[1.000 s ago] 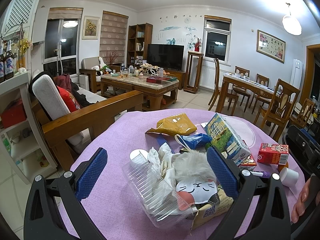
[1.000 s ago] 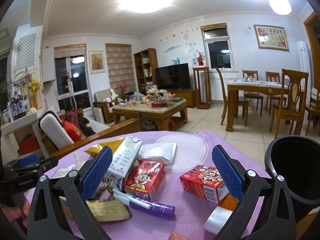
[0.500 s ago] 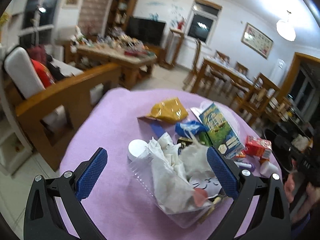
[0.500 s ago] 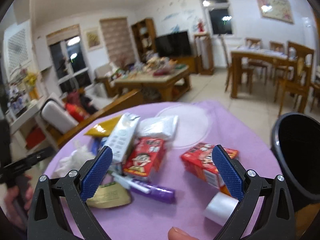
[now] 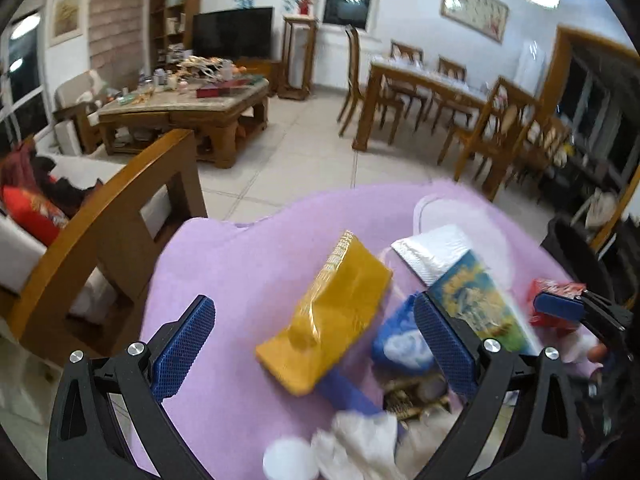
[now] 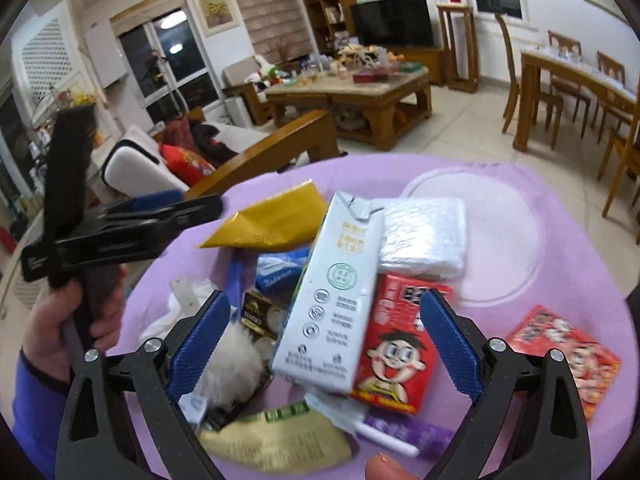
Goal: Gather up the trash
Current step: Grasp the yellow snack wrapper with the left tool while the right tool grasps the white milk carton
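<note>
Trash lies piled on a round table with a purple cloth (image 5: 240,264). My left gripper (image 5: 316,344) is open and empty, its jaws either side of a yellow foil bag (image 5: 336,312). A blue wrapper (image 5: 400,340) and a milk carton (image 5: 480,304) lie to its right. My right gripper (image 6: 324,344) is open and empty, low over a white milk carton (image 6: 340,300) and a red drink box (image 6: 400,344). The left gripper shows in the right wrist view (image 6: 132,220), held above the table's left side.
A second red box (image 6: 568,356), a purple marker (image 6: 404,436), a white packet (image 6: 424,236), a clear round lid (image 6: 492,232) and crumpled tissue (image 5: 360,444) lie on the cloth. A black bin (image 5: 576,256) stands at the right. A wooden sofa arm (image 5: 112,216) is at the left.
Both grippers have moved forward and tipped down over the pile. The left one has shifted from the clear plastic container to the yellow bag. The right one has closed in on the white carton.
</note>
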{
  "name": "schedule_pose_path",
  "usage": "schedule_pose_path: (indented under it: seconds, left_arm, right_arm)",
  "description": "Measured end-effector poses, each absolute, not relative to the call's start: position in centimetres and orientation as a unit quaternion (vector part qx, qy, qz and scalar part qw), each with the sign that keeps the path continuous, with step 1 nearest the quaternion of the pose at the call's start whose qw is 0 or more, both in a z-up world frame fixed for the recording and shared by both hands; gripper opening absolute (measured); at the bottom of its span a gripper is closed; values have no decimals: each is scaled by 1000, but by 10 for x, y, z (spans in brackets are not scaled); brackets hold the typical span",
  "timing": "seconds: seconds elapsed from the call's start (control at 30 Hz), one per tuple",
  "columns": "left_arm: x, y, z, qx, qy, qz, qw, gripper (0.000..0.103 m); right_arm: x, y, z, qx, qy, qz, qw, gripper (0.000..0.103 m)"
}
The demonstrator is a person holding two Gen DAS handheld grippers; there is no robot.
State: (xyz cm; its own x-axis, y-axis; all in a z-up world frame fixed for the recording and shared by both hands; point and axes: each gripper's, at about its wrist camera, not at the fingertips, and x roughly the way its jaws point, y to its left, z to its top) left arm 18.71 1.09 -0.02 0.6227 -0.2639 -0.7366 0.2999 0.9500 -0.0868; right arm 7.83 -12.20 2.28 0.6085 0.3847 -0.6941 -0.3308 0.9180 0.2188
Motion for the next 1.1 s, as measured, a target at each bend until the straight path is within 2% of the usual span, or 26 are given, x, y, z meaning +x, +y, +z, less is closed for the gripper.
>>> schedule_pose_path:
  seconds: [0.07,0.1,0.13,0.2,0.23,0.27,0.33,0.57,0.63,0.77,0.97,1.1]
  left_arm:
    - [199,-2,-9,32,413,-171,894,98]
    - [205,4,-14,35,420,-176,890,96]
    - [205,6,-15,36,428,-179,885,86]
    - [211,5,-16,35,446,-178,876,70]
    - [215,7,-17,26,457,-179,871,67]
    - [217,8,-20,19,467,-184,865,64]
    - [223,8,-31,17,496,-196,846,44]
    - [214,4,-31,7,519,-225,825,27]
    - [207,6,-26,-2,516,-233,825,16]
    - [189,7,-7,-22,477,-235,846,15]
    - [149,18,49,-48,413,-234,879,15]
    - [127,-1,77,-54,391,-250,884,16]
  right_arm:
    - [82,-115,15,21,400,195,895,78]
    - [84,-112,12,14,402,193,895,67]
    - [84,-110,9,6,405,190,894,61]
    - [86,-116,6,0,408,191,892,58]
    - [87,-117,4,4,405,195,893,53]
    - [88,-120,4,5,404,198,893,53]
    - [86,-120,4,7,401,201,894,50]
    - [84,-130,8,33,395,214,893,44]
    - [84,-138,12,48,391,222,892,44]
    - [81,-152,25,79,375,236,893,43]
    - [59,-180,52,132,346,264,891,43]
    - [37,-208,69,144,331,265,894,43]
